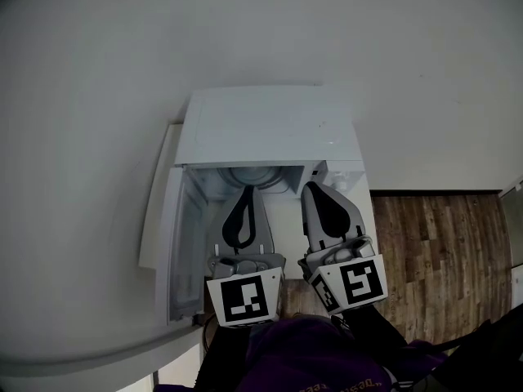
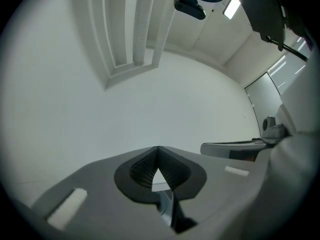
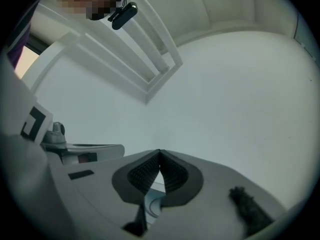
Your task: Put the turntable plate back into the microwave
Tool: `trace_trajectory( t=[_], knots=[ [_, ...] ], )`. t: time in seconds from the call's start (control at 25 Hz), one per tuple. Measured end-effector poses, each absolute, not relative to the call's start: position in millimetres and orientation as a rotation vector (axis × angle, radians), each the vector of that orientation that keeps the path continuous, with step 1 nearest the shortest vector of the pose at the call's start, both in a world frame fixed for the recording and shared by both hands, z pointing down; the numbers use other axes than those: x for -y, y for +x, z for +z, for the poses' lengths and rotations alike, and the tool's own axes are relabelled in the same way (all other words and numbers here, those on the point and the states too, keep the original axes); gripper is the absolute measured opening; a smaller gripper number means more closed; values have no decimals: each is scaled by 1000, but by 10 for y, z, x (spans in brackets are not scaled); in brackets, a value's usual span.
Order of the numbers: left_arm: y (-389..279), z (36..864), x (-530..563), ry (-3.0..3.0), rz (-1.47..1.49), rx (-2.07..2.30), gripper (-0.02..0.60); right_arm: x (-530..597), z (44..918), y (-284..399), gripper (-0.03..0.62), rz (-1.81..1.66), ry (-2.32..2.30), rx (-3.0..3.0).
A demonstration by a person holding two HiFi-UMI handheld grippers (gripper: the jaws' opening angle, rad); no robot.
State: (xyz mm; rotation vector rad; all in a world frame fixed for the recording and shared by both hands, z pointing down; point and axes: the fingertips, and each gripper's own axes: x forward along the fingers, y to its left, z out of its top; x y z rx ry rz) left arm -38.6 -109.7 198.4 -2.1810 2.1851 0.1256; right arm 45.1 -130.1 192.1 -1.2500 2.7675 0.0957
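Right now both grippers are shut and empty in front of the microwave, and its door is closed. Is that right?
Not quite. The microwave door is open, swung out to the left, and the head view looks straight into the cavity. The rest holds: the left gripper and the right gripper are both shut and empty in front of it.

Head view: high up, facing steeply down onto the microwave top and both claws, fairly near. Left gripper view rides the left claw and right gripper view the right claw. Both look level along the tips at a white wall. Each catches the other claw at its edge.
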Motion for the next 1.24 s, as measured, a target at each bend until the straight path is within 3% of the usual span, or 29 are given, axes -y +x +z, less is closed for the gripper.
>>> trace_trajectory(
  t=[1.24],
  knots=[
    [-442,2049,1049,-2154,100,-2222,6,1274,1924,468,8,119,-1283,-2727]
  ],
)
